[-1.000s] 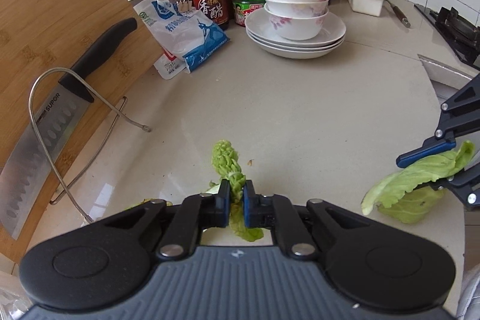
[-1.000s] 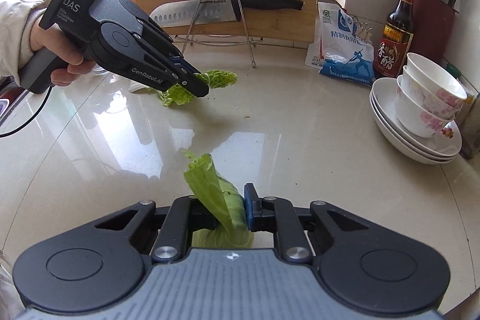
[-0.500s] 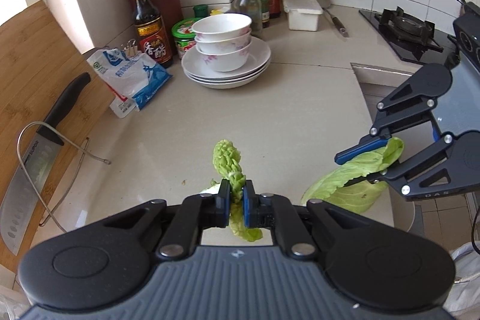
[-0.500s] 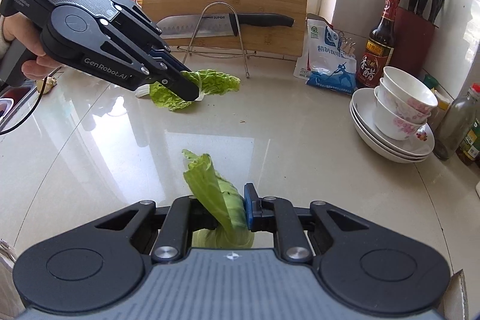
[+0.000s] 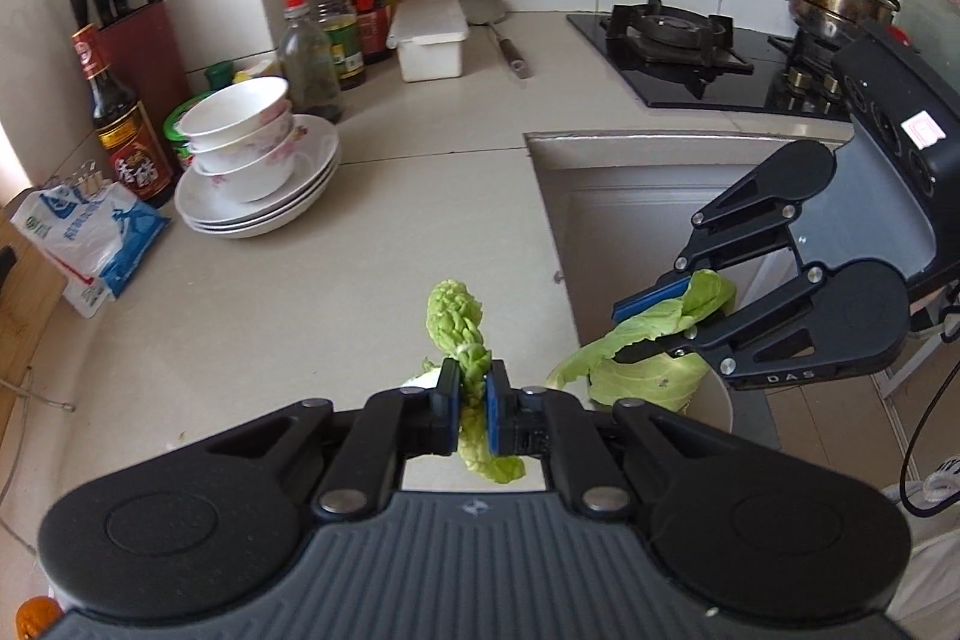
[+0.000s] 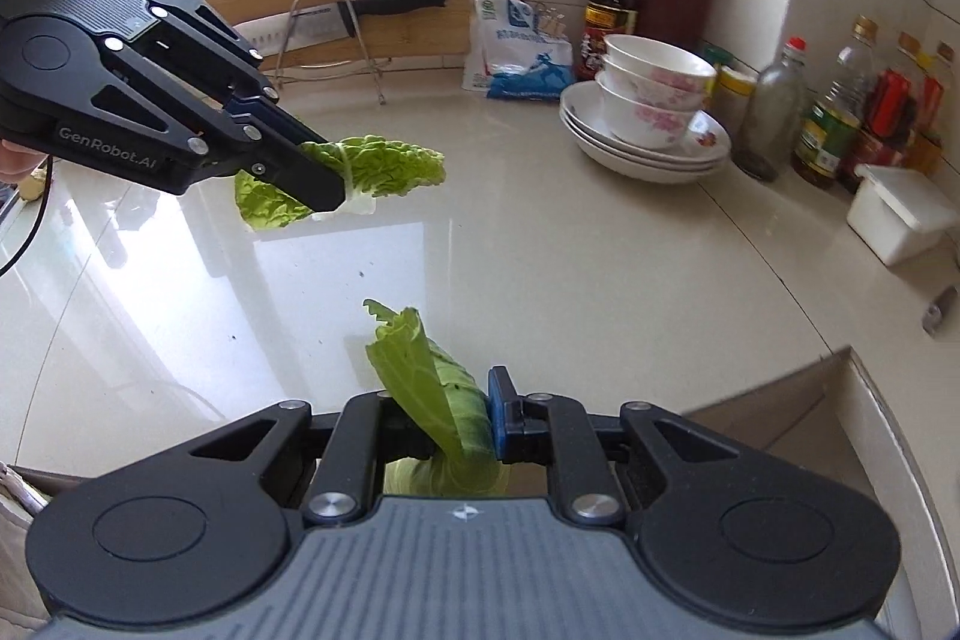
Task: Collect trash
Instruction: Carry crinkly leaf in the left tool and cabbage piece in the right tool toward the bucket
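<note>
My left gripper (image 5: pixel 471 403) is shut on a crinkled green cabbage leaf (image 5: pixel 456 325), held above the pale countertop (image 5: pixel 300 316). From the right wrist view that left gripper (image 6: pixel 324 187) shows at upper left with the same crinkled leaf (image 6: pixel 390 166) sticking out of its jaws. My right gripper (image 6: pixel 447 421) is shut on a broader, smoother cabbage leaf (image 6: pixel 414 358). In the left wrist view the right gripper (image 5: pixel 636 334) hangs at the right, past the counter's edge, with its broad leaf (image 5: pixel 648 364) drooping over a white round rim (image 5: pixel 717 400).
Stacked bowls on plates (image 5: pixel 252 160), sauce and oil bottles (image 5: pixel 324 16), a white lidded box (image 5: pixel 429 37) and a knife block (image 5: pixel 138 40) line the back. A sink (image 5: pixel 636 244) and gas hob (image 5: pixel 672 40) lie right. A cutting board with a knife (image 6: pixel 384 4) leans left.
Both grippers have swung rightward with their leaves, away from the cutting board. The sink and hob have come into the left wrist view, and the right gripper now hangs beyond the counter's edge.
</note>
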